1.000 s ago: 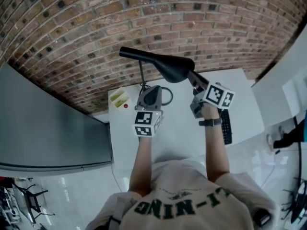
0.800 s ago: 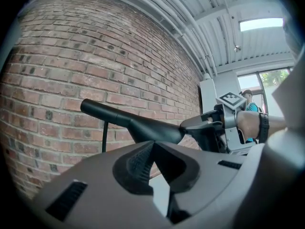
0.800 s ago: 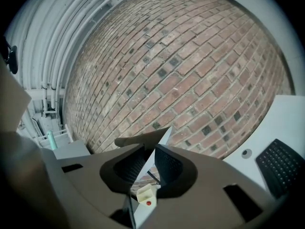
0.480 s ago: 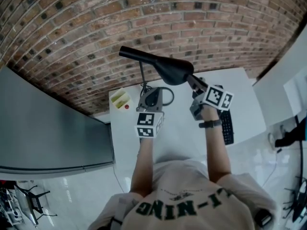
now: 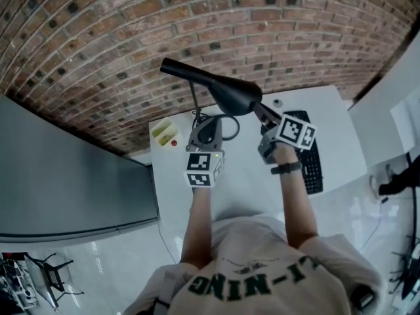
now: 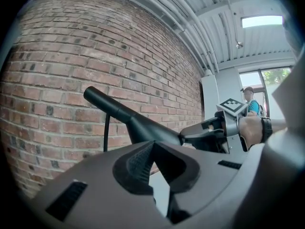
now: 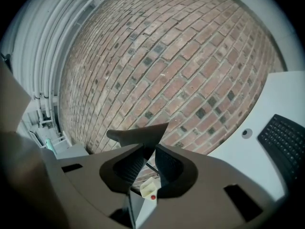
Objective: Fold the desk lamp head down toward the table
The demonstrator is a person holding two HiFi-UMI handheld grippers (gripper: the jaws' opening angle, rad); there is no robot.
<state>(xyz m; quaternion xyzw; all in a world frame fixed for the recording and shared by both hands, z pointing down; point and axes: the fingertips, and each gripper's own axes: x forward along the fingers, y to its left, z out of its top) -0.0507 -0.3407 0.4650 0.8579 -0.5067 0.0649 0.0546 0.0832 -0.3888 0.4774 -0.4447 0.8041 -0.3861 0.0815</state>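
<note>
The black desk lamp head (image 5: 220, 89) juts out over the white table (image 5: 249, 182), tilted with its narrow end toward the brick wall. Its thin stem (image 5: 193, 104) rises from the base ring (image 5: 228, 128). My right gripper (image 5: 260, 112) is shut on the wide near end of the lamp head (image 7: 138, 133), which sits between its fingertips (image 7: 148, 149). My left gripper (image 5: 203, 125) rests low by the lamp base, its jaws (image 6: 153, 149) shut with nothing seen between them. The left gripper view shows the lamp head (image 6: 128, 120) and the right gripper (image 6: 190, 136) holding it.
A black keyboard (image 5: 308, 156) lies on the table's right side. A small yellow box (image 5: 164, 133) with a red dot beside it sits at the back left. A brick wall (image 5: 131, 31) stands close behind the lamp. A grey panel (image 5: 65, 169) borders the table's left.
My right gripper has come down a little with the lamp head in it. The left gripper has stayed by the base.
</note>
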